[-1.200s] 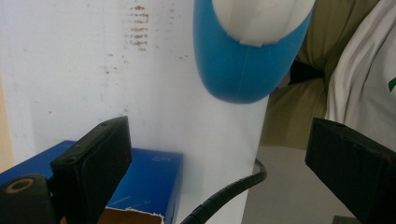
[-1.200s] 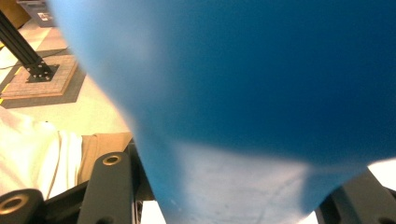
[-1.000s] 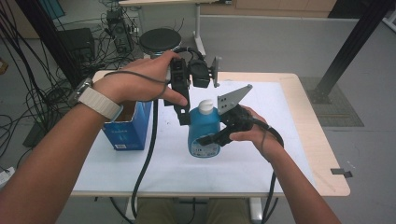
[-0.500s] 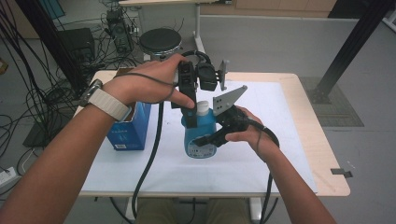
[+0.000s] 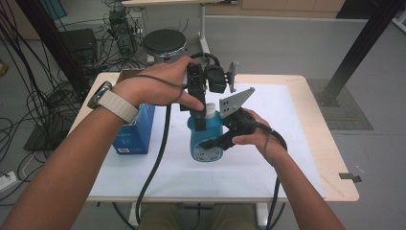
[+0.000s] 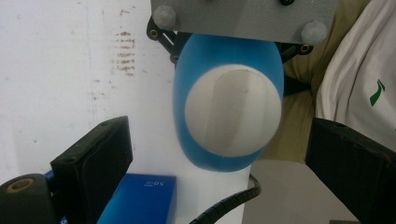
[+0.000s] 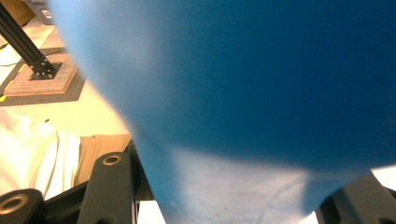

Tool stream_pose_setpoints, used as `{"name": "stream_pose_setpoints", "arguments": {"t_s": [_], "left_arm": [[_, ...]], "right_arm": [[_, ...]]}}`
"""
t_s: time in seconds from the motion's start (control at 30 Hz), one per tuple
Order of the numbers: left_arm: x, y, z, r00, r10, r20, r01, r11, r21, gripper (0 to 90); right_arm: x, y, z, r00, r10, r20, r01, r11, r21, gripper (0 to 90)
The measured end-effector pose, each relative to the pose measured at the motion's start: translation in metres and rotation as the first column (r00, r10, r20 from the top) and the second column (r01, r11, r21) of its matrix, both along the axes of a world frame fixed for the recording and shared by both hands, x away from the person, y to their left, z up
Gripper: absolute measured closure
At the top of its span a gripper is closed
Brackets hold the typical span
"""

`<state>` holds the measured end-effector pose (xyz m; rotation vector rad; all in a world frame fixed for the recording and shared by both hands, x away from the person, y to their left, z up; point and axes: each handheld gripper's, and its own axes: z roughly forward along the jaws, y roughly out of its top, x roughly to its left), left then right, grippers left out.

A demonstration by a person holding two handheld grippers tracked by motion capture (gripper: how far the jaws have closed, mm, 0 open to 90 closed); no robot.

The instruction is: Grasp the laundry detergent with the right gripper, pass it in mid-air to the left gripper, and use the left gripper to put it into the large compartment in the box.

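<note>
A blue plastic bottle with a white cap [image 5: 207,136] is seen upright at the centre of the frame, standing on the white-covered bench [image 5: 268,167], its long axis vertical. Its body is clasped from the frame's right by the right gripper [image 5: 221,140], the fingers pressed to either side of the blue wall in the right gripper view. The left gripper [image 5: 200,120] is held directly above, pointing down; in the left gripper view the cap [image 6: 232,116] lies between its spread fingers [image 6: 93,163], untouched. The cap is judged the nearer target of the left hand [image 5: 158,88]. A blue cardboard box [image 5: 134,132] is shown just left of the bottle in the high view.
</note>
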<state>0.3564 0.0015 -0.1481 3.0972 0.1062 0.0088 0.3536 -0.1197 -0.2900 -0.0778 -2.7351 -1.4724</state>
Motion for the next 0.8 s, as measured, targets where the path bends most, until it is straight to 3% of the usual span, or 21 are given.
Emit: {"name": "stream_pose_setpoints", "arguments": {"t_s": [0.8], "left_arm": [[0.0021,-0.0027,-0.0029,1.0,-0.007,-0.001,0.007,0.9999,-0.008,8.3]], "right_arm": [[0.0016,-0.0013,-0.0036,1.0,0.001,-0.009,-0.001,1.0,-0.002,43.8]]}}
